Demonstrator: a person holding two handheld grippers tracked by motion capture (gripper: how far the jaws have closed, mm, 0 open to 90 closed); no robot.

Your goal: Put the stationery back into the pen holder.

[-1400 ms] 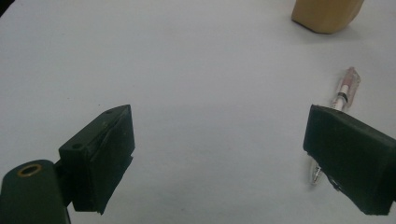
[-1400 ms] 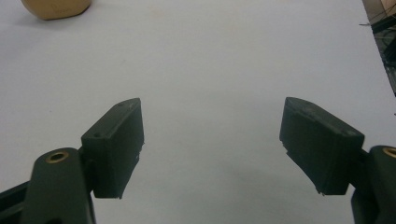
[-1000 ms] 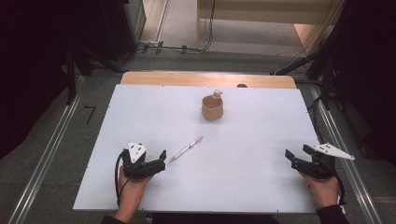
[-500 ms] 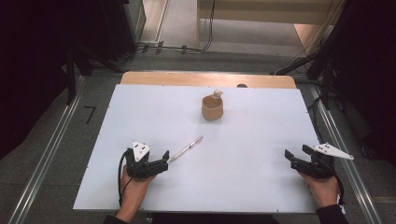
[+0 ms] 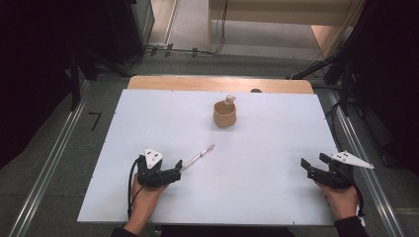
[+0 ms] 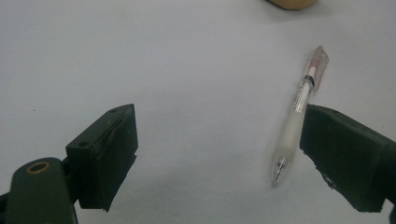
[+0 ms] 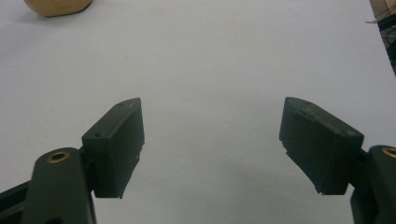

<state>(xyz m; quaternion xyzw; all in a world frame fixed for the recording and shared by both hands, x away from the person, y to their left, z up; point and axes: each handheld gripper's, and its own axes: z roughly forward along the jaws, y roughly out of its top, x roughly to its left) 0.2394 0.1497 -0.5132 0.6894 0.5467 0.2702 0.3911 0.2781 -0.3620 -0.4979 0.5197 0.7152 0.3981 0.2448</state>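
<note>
On my white table (image 5: pixel 257 197): clear-barrelled pink-capped pen (image 6: pixel 299 112), lying flat, its tip just inside my left gripper's (image 6: pixel 215 154) spread jaws. Tan wooden cup (image 5: pixel 225 113), far centre. My right gripper (image 7: pixel 212 149): jaws apart, holding nothing.

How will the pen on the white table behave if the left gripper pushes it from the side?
The pen looks round and slim, so it will probably roll on the smooth white table. Its clear plastic barrel seems stiff and light, so it should slide easily. The left gripper, open beside it, may slip on the smooth barrel.
</note>
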